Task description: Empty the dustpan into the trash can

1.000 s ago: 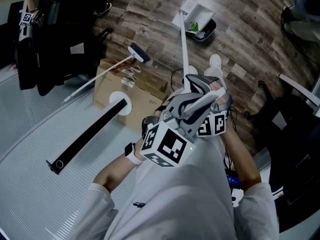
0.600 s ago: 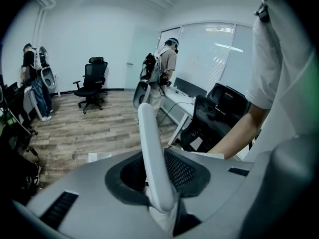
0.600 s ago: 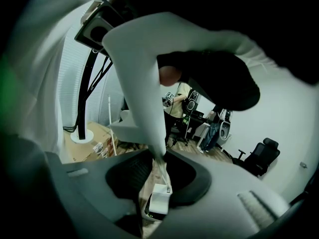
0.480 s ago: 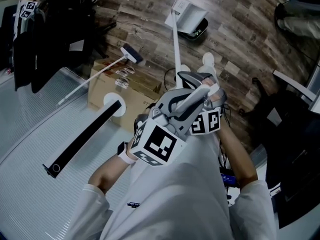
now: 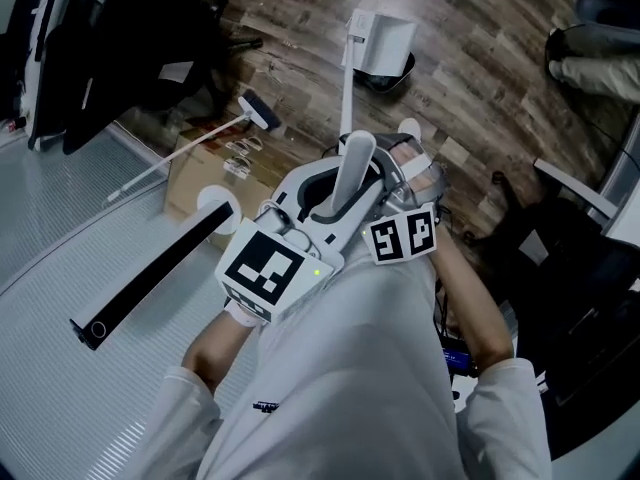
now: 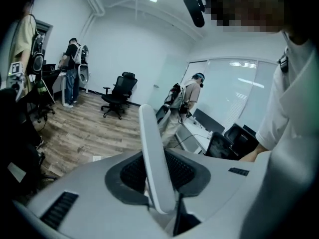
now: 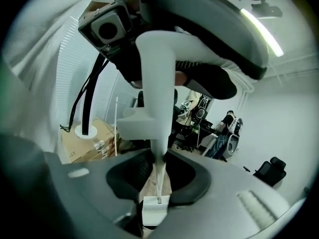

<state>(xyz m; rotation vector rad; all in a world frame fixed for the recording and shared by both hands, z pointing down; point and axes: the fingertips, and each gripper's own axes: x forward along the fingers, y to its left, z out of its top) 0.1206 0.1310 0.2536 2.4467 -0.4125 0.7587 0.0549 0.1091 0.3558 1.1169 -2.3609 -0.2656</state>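
— White back is all the dustpan (image 5: 388,38) shows now; a second ago its open mouth faced up with green scraps in it. What happened?

— It has been tipped. It hangs at the far end of its long handle (image 5: 347,98), over the black trash can (image 5: 392,76), which peeks out from under it on the wood floor. Whether pan and rim touch, I cannot tell. The green bits no longer show (whether they have all dropped is hidden from above).

— And the grip?

— Both tools clamp the handle's thick upper end, close to the person's chest. The left gripper (image 6: 158,180) is closed on it, and it has rolled and lifted, which is what tilts the pan. The right gripper (image 7: 158,178) has the handle between its jaws too, and those jaws have just been closing a touch further.

— So where does the task stand?

— Mid-pour, I judge: the pan is above the can and tilted, so emptying looks under way or nearly done.

— Count things for me.

— One dustpan, one trash can, two grippers. Off to the side are one white long-handled broom (image 5: 262,111) lying across one cardboard box (image 5: 190,183), and one black post (image 5: 150,278) with a round white base.
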